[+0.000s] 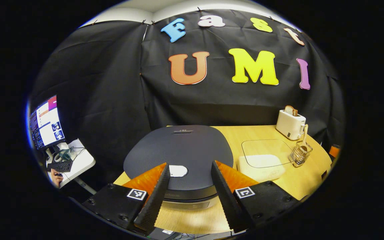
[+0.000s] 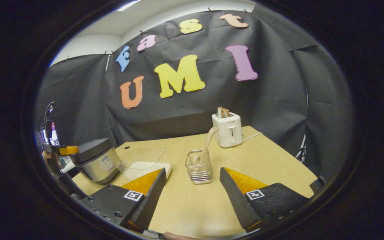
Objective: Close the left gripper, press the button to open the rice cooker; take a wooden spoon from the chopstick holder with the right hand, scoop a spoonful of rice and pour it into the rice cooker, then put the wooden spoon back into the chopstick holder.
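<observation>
2 hand-held grippers [image 1: 189, 196] [image 2: 192, 196] wide open, empty

No legible text — rice cooker [image 2: 96, 160] sticker too small to read; toaster [image 2: 227, 129] front mark blurred; square fiducial tags [image 1: 136, 194] on gripper bodies carry patterns, no characters.

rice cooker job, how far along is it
Nothing looks done yet. The rice cooker lid is down, and the left hand-held gripper hangs open above its white button, not closed for pressing. The wooden spoon stands in the wire holder, with the right hand-held gripper open short of it. Left: press, scoop rice from the box, pour, return spoon.
</observation>
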`<state>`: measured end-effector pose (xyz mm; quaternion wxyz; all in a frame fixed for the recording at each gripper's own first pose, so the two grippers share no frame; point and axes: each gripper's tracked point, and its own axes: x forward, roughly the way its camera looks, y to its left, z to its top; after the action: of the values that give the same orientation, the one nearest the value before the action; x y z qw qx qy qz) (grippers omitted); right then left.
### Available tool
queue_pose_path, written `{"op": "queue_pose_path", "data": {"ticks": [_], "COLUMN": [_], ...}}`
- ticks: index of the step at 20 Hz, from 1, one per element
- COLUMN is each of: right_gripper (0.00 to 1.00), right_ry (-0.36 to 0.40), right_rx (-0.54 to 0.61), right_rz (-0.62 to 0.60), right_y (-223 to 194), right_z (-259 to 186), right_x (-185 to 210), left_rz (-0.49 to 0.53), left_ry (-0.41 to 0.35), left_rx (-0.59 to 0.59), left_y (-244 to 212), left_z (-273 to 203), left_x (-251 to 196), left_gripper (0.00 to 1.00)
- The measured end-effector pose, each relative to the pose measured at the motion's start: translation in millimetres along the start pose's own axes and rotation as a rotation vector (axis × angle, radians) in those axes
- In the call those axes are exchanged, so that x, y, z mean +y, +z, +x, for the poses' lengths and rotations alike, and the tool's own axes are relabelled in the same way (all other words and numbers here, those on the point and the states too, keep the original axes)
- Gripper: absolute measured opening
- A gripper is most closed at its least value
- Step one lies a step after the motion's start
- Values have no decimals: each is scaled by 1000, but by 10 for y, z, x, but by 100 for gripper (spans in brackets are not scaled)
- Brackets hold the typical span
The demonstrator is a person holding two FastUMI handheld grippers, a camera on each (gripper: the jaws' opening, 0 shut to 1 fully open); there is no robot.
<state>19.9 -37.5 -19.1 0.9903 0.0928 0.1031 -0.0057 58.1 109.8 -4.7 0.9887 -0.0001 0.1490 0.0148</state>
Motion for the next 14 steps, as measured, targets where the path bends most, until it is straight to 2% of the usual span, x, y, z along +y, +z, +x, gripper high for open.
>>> {"op": "queue_pose_path", "data": {"ticks": [2,8,9,10,11,14], "right_gripper": [96,96,96,96,92,96], "right_ry": [4,14,15,17,20,26], "right_rx": [2,-5,-6,-6,-6,-12], "right_rz": [-4,-13,-14,-15,-16,-22], "right_y": [-6,5,4,4,4,18], "right_z": [-2,-49,-52,-59,-63,-96], "right_x": [21,69,78,86,105,150], "left_rz": [-10,-11,-10,-8,-5,-19], "left_ry": [-9,-6,-4,-2,-1,12], "left_rx": [23,-1,-5,-14,-21,-50], "left_y": [-19,-99,-141,-141,-132,-115], "left_z": [-59,-123,-130,-126,-115,-129], "left_x": [-7,-24,-14,-17,-13,-8], "left_gripper": [81,74,78,72,72,71]}}
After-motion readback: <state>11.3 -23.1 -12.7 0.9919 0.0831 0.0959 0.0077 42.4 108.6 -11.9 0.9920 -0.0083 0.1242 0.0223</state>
